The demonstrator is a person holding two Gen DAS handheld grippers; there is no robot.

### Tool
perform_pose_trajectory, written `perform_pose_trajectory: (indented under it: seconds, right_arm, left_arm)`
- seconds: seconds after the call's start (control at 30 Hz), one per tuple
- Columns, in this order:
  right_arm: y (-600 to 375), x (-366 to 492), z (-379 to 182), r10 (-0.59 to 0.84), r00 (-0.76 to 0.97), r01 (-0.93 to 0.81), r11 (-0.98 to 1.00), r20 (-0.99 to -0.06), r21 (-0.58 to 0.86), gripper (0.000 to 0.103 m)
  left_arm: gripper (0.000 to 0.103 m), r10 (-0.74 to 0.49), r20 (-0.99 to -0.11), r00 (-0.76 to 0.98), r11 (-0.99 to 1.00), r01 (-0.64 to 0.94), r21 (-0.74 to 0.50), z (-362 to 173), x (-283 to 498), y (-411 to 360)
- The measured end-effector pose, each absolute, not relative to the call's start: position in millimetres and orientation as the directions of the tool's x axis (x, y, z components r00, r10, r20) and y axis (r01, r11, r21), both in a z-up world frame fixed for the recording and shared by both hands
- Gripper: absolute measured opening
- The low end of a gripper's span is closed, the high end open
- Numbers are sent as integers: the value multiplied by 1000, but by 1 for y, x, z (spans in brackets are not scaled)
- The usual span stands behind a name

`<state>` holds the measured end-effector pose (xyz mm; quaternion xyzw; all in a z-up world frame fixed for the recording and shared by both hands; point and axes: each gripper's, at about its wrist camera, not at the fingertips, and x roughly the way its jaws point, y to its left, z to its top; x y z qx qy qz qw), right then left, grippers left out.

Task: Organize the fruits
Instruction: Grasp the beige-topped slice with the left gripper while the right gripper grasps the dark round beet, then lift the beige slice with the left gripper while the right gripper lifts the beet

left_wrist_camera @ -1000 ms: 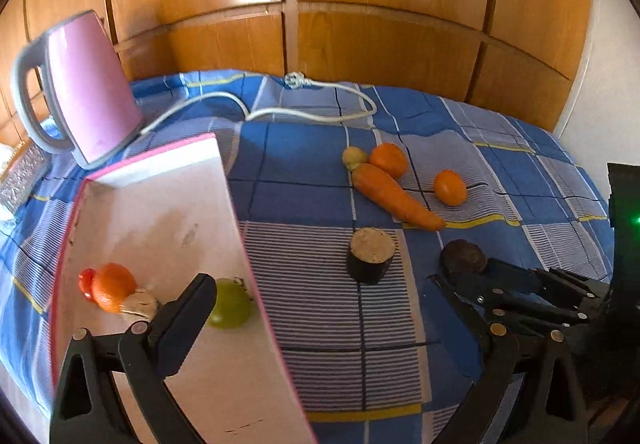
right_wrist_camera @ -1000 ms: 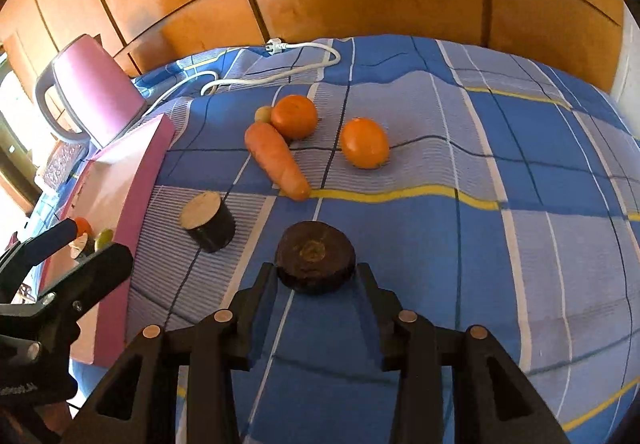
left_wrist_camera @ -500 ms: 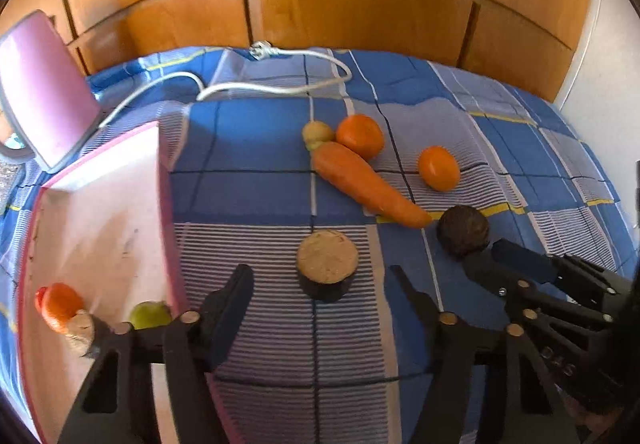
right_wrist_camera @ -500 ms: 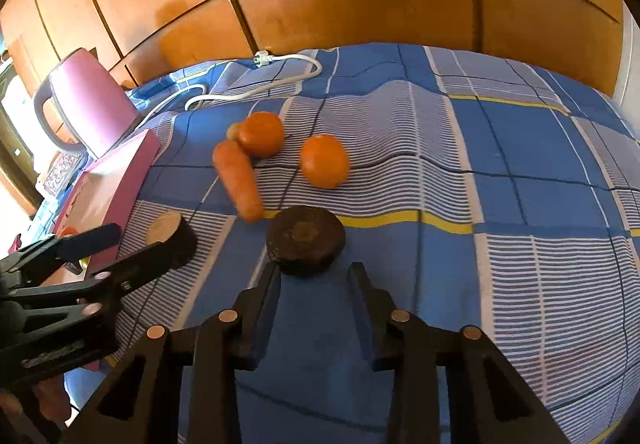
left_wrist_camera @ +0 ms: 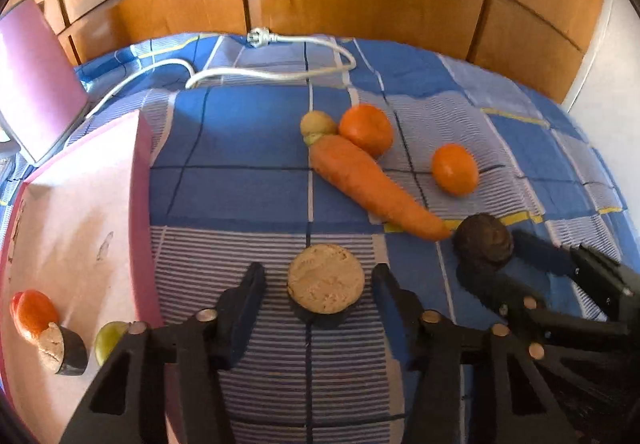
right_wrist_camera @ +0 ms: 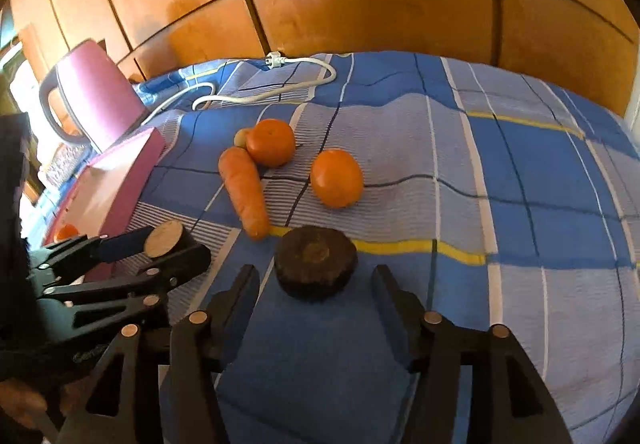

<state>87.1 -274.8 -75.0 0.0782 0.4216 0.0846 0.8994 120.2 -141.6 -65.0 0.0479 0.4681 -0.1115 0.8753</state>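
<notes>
My left claw [left_wrist_camera: 318,280] has just been closing around the pale-topped stub [left_wrist_camera: 326,286], pads not yet touching it. My right claw [right_wrist_camera: 314,278] has just been opening; the dark round piece [right_wrist_camera: 316,262] sits between its jaws, free. The pink tray [left_wrist_camera: 140,204] lies at nine o'clock. On this soft bedspread [right_wrist_camera: 520,164] I could nudge the stub away, or my claws could collide.

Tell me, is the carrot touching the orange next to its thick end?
Touching. In the left wrist view the carrot has its thick end pressed against the orange, with no cloth visible between them; the right wrist view agrees.
</notes>
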Motion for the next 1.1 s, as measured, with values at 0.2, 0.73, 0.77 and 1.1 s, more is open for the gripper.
perform_pose_trajectory:
  seconds: [0.2,0.73,0.77,1.1]
  right_arm:
    - [-274,95,-78,169,629,-70,984,-759,161,45]
    - [-271,92,-79,124,623,-53,992,-772,117,45]
    - [-271,90,-79,120,622,-50,992,-774,114,45]
    - [-267,56,-79,84,611,-25,996,-787,86,45]
  left_arm:
    - [35,-120,-810,574,970,243,28,-66,118,-148]
    - [35,-87,-781,619,960,262,100,-65,103,-157]
    - [35,-98,-784,613,958,272,94,-64,100,-157]
    - [35,-155,-810,565,957,290,19,-61,78,-152]
